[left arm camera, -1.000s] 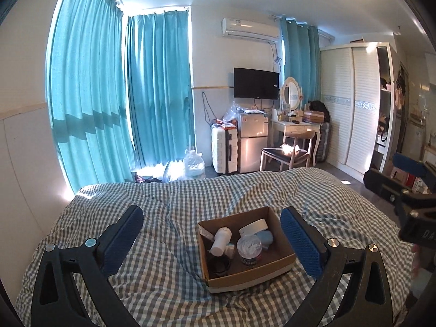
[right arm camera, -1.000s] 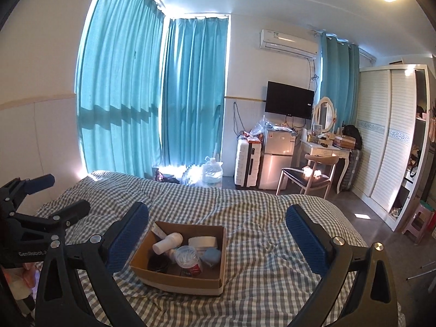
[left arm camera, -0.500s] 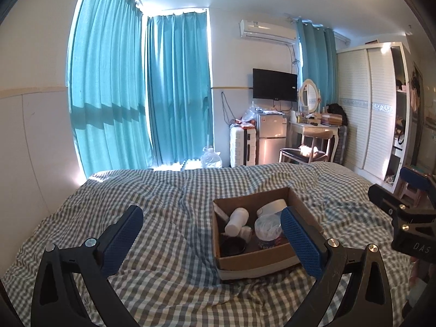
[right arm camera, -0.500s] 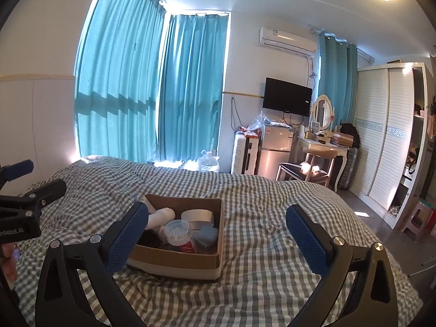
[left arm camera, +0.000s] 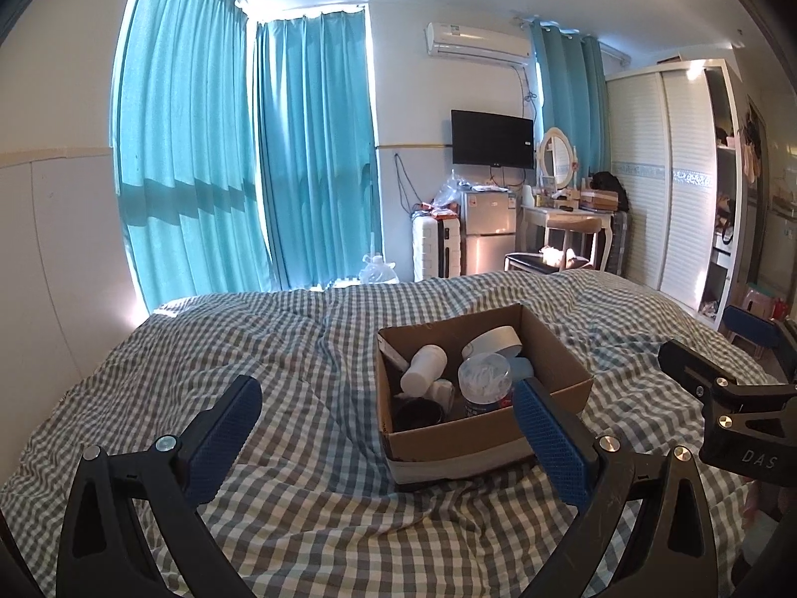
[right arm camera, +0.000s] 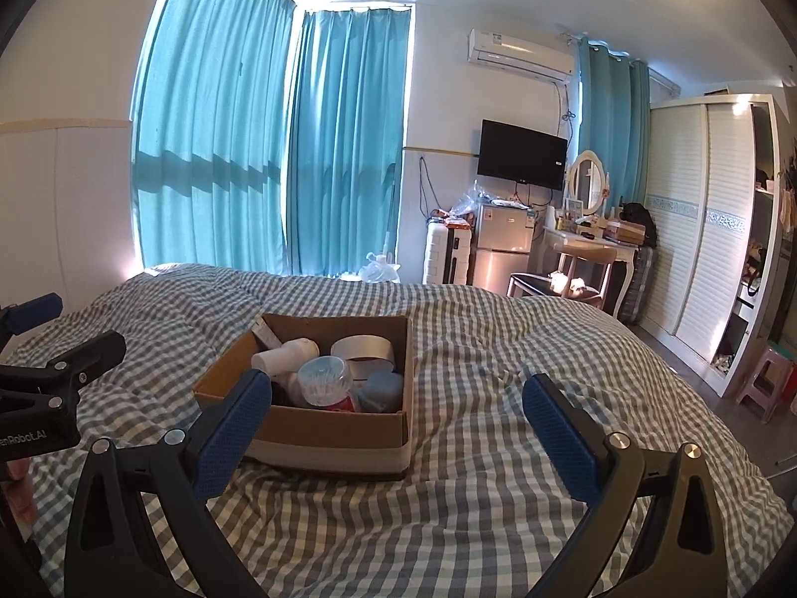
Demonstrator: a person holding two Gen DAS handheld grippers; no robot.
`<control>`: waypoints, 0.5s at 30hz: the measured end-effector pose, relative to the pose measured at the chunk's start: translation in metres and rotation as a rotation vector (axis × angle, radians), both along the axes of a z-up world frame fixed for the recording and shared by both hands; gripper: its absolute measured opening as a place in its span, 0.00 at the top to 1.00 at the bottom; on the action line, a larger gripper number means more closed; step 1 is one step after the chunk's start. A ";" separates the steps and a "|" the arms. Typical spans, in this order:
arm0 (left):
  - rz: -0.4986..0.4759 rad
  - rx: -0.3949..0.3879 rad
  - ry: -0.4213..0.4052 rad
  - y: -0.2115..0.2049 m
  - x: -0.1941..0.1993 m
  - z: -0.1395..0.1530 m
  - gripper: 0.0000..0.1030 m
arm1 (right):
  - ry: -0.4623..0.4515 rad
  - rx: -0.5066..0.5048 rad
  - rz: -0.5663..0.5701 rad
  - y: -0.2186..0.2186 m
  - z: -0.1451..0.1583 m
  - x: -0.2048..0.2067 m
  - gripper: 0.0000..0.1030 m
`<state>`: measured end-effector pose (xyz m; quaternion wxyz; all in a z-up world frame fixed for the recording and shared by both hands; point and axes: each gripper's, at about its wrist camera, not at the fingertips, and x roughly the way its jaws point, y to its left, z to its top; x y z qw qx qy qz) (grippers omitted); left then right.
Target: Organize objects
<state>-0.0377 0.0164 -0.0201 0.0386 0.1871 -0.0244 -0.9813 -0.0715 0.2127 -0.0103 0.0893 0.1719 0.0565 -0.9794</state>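
Note:
A brown cardboard box [left arm camera: 458,441] sits on the checked bedspread; it also shows in the right wrist view [right arm camera: 329,431]. Inside lie a white bottle [left arm camera: 423,364], a clear tub of cotton swabs [left arm camera: 484,378], a roll of white tape [left arm camera: 493,341], a blue item [right arm camera: 381,388] and a dark round item [left arm camera: 418,411]. My left gripper [left arm camera: 386,413] is open and empty, just short of the box's near left corner. My right gripper [right arm camera: 398,411] is open and empty, in front of the box's near right side.
The grey-and-white checked bed [left arm camera: 279,349] fills the foreground. Beyond its far edge stand teal curtains [left arm camera: 309,149], a white suitcase [left arm camera: 433,249], a small fridge [left arm camera: 488,234], a dressing table with chair [left arm camera: 568,234] and a white wardrobe [left arm camera: 667,174].
Both grippers have come lower and closer to the box, which now looks larger. Both stay open and empty.

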 end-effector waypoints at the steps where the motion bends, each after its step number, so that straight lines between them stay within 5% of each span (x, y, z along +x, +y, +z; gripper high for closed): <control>1: 0.001 -0.001 0.002 0.000 0.000 0.000 0.00 | 0.000 0.001 0.000 0.000 0.000 0.001 0.02; 15: 0.003 0.025 -0.003 -0.006 0.001 -0.005 0.00 | -0.002 -0.002 -0.007 -0.002 -0.003 0.003 0.01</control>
